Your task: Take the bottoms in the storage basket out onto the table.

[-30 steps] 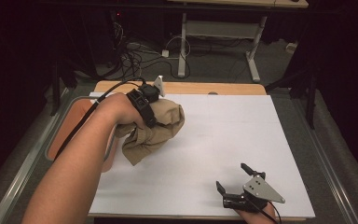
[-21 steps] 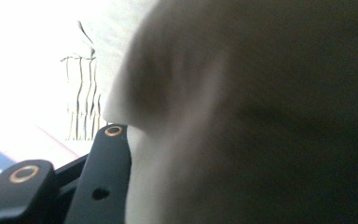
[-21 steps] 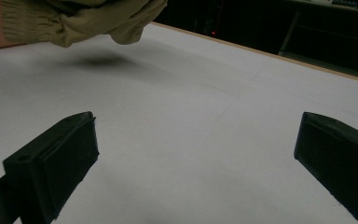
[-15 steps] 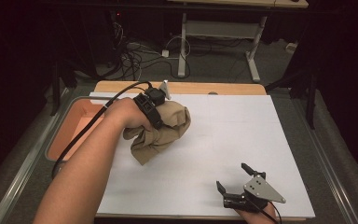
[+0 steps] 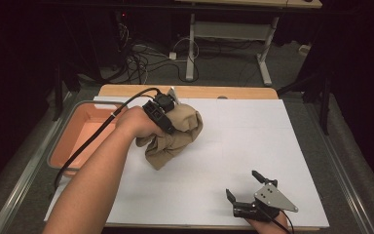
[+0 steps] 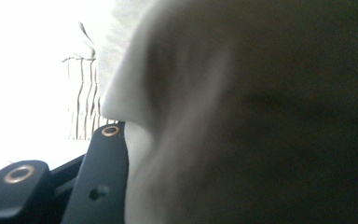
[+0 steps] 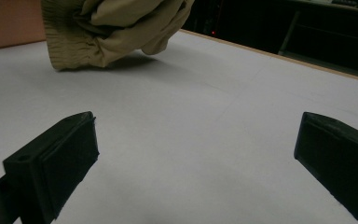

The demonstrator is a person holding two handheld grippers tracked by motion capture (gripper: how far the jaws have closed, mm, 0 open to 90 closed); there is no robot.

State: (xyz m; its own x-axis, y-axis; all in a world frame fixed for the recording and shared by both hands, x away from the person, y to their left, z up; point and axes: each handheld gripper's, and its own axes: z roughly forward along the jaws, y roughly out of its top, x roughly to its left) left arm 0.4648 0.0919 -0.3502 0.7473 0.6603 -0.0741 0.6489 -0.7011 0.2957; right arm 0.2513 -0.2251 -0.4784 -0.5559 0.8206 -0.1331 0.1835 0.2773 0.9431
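Observation:
A crumpled tan garment with a ribbed cuff rests its lower end on the white sheet, left of centre. My left gripper is buried in the top of the bundle and shut on it. Its jaws have just eased open a little, with cloth still between them. In the left gripper view, tan cloth presses against one black finger. My right gripper lies open at the near edge, well apart from the garment. In the right gripper view it holds nothing and the garment lies beyond it.
An orange tray sits off the sheet's left edge, seen also as the tray behind the garment. A wooden board edge borders the far side. The left gripper's cable trails over the tray. Table legs and cables stand beyond.
My left hand has moved right and down with the garment, lowering the bundle onto the sheet. The right gripper has stayed put.

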